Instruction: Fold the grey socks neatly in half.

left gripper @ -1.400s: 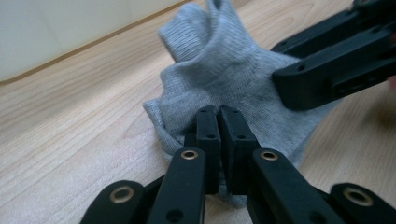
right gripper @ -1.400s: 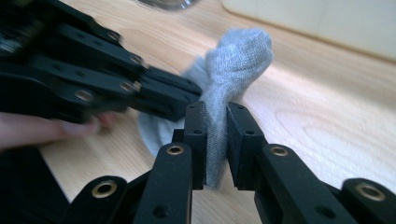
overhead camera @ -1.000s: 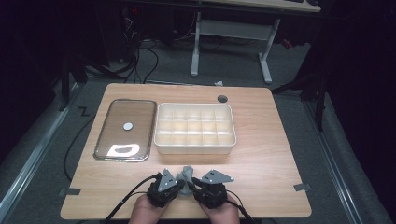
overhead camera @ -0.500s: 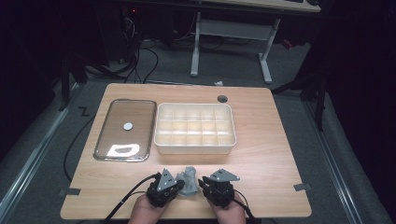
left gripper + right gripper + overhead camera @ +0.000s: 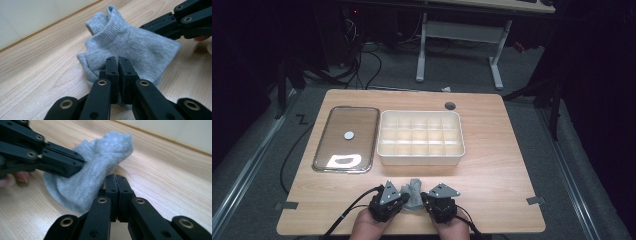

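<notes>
A crumpled grey sock point(image 5: 413, 191) lies on the wooden table point(image 5: 502, 165) near its front edge, between my two grippers. My left gripper point(image 5: 405, 200) comes at it from the left. In the left gripper view its jaws point(image 5: 117, 61) are pinched together on the sock's point(image 5: 130, 42) near edge. My right gripper point(image 5: 425, 198) reaches in from the right. Its jaws point(image 5: 116, 178) have just been closing and now stand together at the edge of the sock point(image 5: 100, 162), apparently with a fold of fabric nipped between them. The left gripper's black fingers point(image 5: 62, 162) hold the sock's far side.
A cream compartment box point(image 5: 419, 159) stands behind the sock at mid-table, with a clear lid point(image 5: 339, 150) flat on its left. A round cable hole point(image 5: 450, 105) is near the far edge. Bare wood stretches to the right of the box.
The right gripper drifted slightly right, then came back in against the sock. The sock's bunched top shifted a little. The left gripper stayed where it was.
</notes>
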Tool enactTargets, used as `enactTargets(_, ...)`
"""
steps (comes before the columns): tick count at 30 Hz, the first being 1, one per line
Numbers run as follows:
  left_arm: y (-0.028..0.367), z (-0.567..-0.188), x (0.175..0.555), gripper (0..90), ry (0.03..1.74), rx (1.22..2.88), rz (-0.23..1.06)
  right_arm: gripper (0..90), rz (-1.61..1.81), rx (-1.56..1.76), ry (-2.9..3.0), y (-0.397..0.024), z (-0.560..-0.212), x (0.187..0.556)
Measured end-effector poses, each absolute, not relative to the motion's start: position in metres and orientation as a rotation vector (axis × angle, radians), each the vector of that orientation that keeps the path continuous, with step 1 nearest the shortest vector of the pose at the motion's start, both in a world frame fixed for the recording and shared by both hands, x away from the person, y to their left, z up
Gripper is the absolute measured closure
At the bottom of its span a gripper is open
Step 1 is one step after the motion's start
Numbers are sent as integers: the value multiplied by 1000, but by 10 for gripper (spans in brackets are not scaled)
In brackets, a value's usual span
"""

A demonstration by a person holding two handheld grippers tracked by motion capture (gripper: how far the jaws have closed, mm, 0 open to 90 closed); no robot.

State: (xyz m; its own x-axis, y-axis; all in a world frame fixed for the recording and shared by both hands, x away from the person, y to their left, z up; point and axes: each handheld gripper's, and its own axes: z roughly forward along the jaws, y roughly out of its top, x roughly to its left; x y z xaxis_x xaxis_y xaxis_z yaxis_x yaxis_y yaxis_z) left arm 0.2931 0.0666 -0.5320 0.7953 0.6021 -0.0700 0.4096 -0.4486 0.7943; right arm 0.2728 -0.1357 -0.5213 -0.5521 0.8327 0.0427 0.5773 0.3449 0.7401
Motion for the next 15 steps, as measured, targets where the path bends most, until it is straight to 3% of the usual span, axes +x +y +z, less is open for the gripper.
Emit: enactTargets(15,67,-532,293,868,748,2101,273,900,1133,1129,2304,-117,-507,264)
